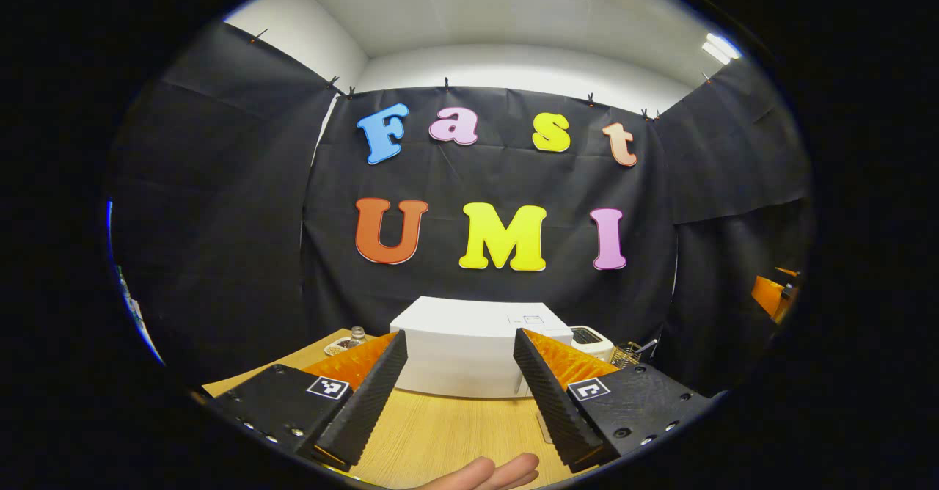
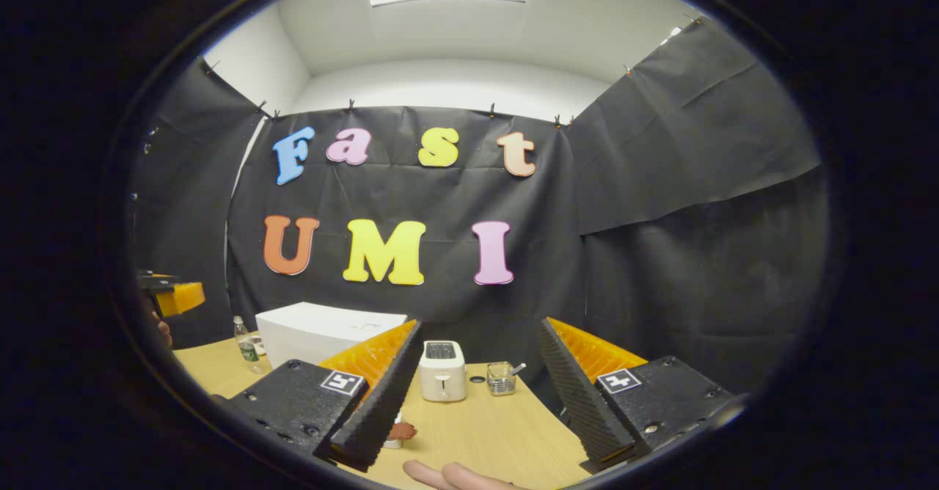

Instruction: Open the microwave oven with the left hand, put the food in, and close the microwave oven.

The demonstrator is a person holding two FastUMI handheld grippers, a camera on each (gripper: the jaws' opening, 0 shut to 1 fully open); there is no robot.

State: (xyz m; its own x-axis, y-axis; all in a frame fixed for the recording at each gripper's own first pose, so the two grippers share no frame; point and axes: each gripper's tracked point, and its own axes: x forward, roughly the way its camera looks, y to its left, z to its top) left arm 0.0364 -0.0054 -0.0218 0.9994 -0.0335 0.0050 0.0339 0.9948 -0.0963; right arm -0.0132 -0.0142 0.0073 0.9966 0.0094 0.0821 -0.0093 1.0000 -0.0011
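In the left gripper view the left tongs (image 1: 458, 395) stand wide with nothing between them, above bare pale wooden counter (image 1: 447, 431) — open room ahead up to the white box-shaped microwave oven (image 1: 469, 354). It sits shut, long axis across the view, front towards the camera. In the right gripper view the right tongs (image 2: 477, 402) gape wide too, a white toaster (image 2: 442, 373) beyond them — the microwave oven sits far left.

White appliances on pale wood

The boxy white microwave oven (image 1: 469, 358) and the small white toaster (image 2: 442, 371) beside it stand on a light wood-grain table (image 1: 447, 431).
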